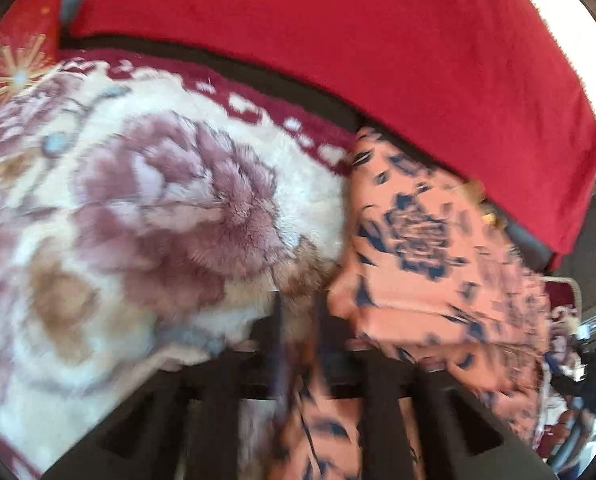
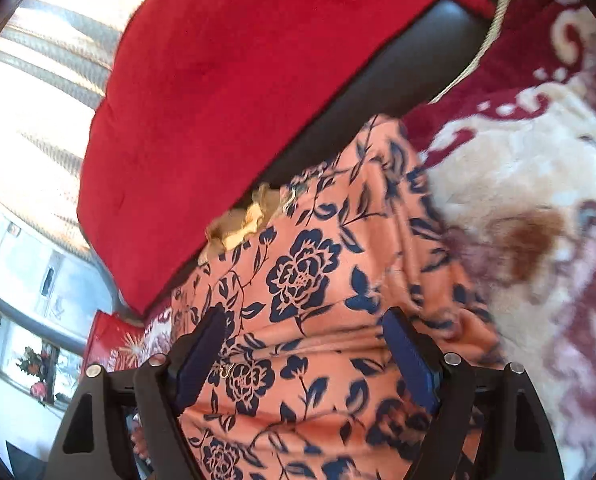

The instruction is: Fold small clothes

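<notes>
Black plastic fingers of the left gripper [image 1: 298,320] sit closest to its camera, drawn fairly narrow, with a strip of the salmon-pink garment printed with navy roses [image 1: 438,248] trailing down between them. The view is smeared, so I cannot tell whether the pads actually press on the cloth or merely straddle it.

Over on the other side, the right gripper [image 2: 304,344] stands wide, its blue-padded fingers [image 2: 408,354] spread apart above the same flowered cloth, holding nothing as far as I can see.

That garment lies rumpled on a plush cream blanket with mauve flowers and a maroon border [image 1: 146,208], its far end tucked against the dark edge of a sofa or seat under a bright red cushion [image 2: 234,92]. A small frill of beige lace [image 2: 246,216] peeps out at that far end (possibly a collar or trim, hard to say).

It looks thin, light and very limp, the sort of fabric that drapes and slides rather than keeping a crease, and it will likely cling a little to the blanket's nap. I would judge the best hold to be at a hem or corner, one in each gripper, pinching a single layer near the edge so the cloth can be lifted taut and laid flat before any fold.
</notes>
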Motion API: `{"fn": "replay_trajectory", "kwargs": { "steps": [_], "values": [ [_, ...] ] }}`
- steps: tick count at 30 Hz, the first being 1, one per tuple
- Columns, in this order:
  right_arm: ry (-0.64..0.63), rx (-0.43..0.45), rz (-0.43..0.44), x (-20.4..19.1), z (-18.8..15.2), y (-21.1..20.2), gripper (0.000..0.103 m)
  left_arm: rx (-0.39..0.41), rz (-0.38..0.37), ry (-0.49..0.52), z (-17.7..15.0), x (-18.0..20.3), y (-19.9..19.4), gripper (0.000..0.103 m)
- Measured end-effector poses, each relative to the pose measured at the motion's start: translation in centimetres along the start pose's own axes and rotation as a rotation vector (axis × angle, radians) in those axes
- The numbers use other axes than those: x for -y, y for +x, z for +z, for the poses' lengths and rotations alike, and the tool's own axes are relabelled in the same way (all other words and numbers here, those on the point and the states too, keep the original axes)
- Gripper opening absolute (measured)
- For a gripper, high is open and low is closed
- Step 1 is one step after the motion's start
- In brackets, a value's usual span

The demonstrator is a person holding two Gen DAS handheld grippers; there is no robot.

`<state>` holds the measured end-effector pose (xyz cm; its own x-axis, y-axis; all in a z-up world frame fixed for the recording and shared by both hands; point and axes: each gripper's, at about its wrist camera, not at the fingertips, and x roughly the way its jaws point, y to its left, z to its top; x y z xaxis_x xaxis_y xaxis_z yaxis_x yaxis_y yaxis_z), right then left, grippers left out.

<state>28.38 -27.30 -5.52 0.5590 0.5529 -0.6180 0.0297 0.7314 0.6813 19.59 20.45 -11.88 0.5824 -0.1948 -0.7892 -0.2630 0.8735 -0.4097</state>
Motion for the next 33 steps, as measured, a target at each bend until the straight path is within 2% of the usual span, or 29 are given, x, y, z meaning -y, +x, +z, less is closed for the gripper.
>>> {"fn": "replay_trajectory", "kwargs": {
  "steps": [1, 2, 4, 7, 11, 13, 16, 20, 24, 27, 29, 30, 31, 32, 33],
  "values": [
    [0.016, -0.005, -0.019, 0.5, -0.4, -0.5, 0.084, 0.016, -0.019, 0.008, -0.7, 0.2, -1.3, 0.068],
    [0.046, -0.034, -0.057, 1.4, -1.1, -0.9, 0.084, 0.043, -0.035, 0.035, -1.8, 0.6, -3.2, 0.084],
    [0.097, -0.037, -0.081, 3.2, -2.8, -3.2, 0.084, 0.096, -0.032, 0.085, -4.2, 1.1, -6.3, 0.087],
    [0.083, -0.008, -0.063, 4.5, -6.6, -8.6, 0.084, 0.103, -0.038, 0.113, -7.9, -0.3, -9.7, 0.094],
    [0.033, -0.082, -0.085, 6.0, -12.2, -12.6, 0.084, 0.024, -0.054, 0.11, -13.3, -2.4, -12.0, 0.095],
    [0.027, -0.118, -0.09, 7.3, -15.0, -14.1, 0.084, -0.008, -0.037, 0.099, -15.6, -3.4, -11.8, 0.095],
    [0.035, -0.152, -0.052, 8.9, -18.0, -15.3, 0.084, -0.049, -0.025, 0.082, -18.2, -4.6, -11.3, 0.095],
    [0.005, -0.168, -0.036, 8.5, -19.9, -14.9, 0.083, -0.041, 0.005, 0.103, -19.9, -4.8, -10.9, 0.095],
    [0.026, -0.163, -0.048, 8.7, -20.9, -13.9, 0.079, -0.046, 0.003, 0.062, -20.5, -5.2, -11.0, 0.095],
    [0.042, -0.148, -0.058, 8.6, -21.1, -13.6, 0.068, -0.052, 0.014, 0.056, -20.9, -5.3, -10.9, 0.095],
    [0.055, -0.149, -0.082, 8.9, -21.1, -13.5, 0.049, -0.063, 0.033, 0.056, -21.0, -5.2, -10.6, 0.094],
    [0.062, -0.152, -0.097, 9.3, -21.2, -13.6, 0.044, -0.068, 0.034, 0.055, -21.1, -5.2, -10.4, 0.094],
    [0.068, -0.155, -0.107, 9.3, -21.2, -13.6, 0.034, -0.072, 0.039, 0.062, -21.2, -5.0, -10.3, 0.08],
    [0.078, -0.163, -0.112, 9.5, -21.2, -13.7, 0.024, -0.088, 0.056, 0.082, -21.3, -4.9, -10.2, 0.04],
    [0.083, -0.17, -0.109, 9.3, -21.3, -13.8, 0.017, -0.114, 0.076, 0.098, -21.2, -4.7, -10.0, 0.026]
  ]
}}
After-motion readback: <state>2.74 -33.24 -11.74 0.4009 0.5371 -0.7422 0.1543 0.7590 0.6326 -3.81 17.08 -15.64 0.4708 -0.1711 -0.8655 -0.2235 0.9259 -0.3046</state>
